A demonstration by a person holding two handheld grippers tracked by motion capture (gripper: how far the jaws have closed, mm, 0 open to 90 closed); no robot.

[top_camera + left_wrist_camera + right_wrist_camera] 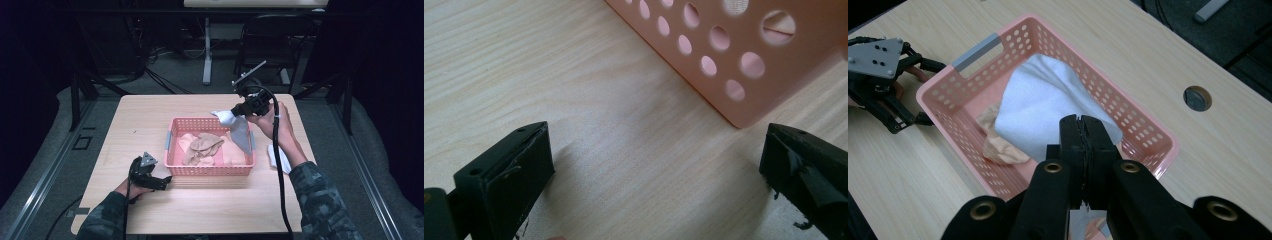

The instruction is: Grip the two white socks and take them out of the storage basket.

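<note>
Left gripper (162, 182), lower left of the high view, rests on the table (150, 120) with jaws wide and empty beside the pink basket (172, 150); right gripper (239, 111), right of centre, pinches the white cloth (239, 131), which hangs lengthwise straight down over the basket's right end.

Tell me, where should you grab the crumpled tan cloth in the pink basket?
Pinch the raised fold at the top of the tan cloth, coming straight down from above. The pink basket walls block the sides, and its crumpled ridges stick up for pinching.
</note>
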